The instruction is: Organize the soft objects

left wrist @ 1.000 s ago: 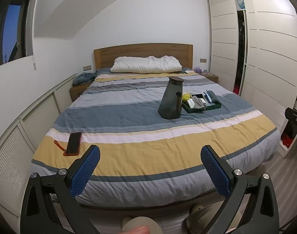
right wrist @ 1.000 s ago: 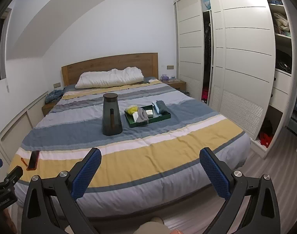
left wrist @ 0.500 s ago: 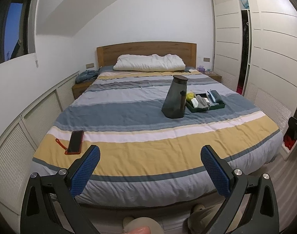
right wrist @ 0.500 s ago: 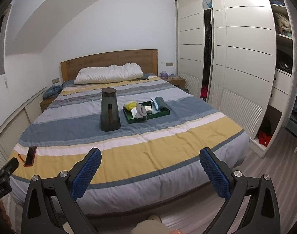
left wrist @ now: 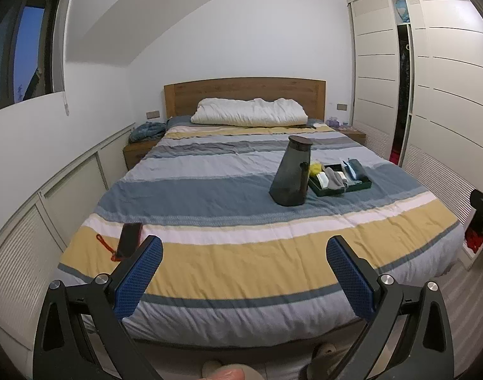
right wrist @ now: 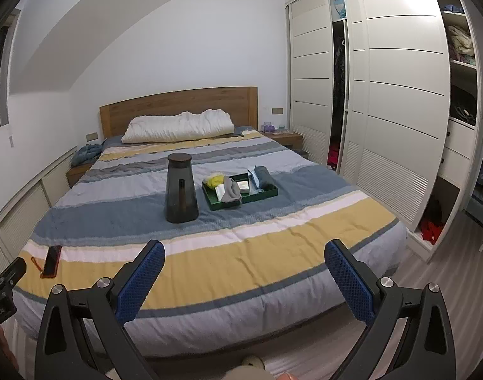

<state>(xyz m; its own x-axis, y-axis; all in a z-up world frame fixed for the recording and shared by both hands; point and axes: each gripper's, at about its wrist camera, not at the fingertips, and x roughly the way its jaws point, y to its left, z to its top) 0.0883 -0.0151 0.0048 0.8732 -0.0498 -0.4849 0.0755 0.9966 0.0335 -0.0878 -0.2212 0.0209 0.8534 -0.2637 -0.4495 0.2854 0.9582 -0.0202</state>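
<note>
Soft items — grey sock [right wrist: 231, 190], yellow cloth [right wrist: 213, 180], dark roll [right wrist: 263, 176] — in green tray [right wrist: 241, 204] mid-bed, right of dark jug [right wrist: 180, 190]. Phone [left wrist: 130, 239] near left corner. Left gripper [left wrist: 244, 250], right gripper [right wrist: 244, 253]: jaws apart, empty, at bed foot.

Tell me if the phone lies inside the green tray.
No, the phone lies near the bed's foot corner, far from the tray.

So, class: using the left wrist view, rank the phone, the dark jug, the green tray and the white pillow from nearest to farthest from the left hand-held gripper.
1. Phone, at the bed's near left edge, beside the left hand-held gripper.
2. Dark jug, mid-bed.
3. Green tray, just right of and behind the jug.
4. White pillow, against the headboard.
</note>
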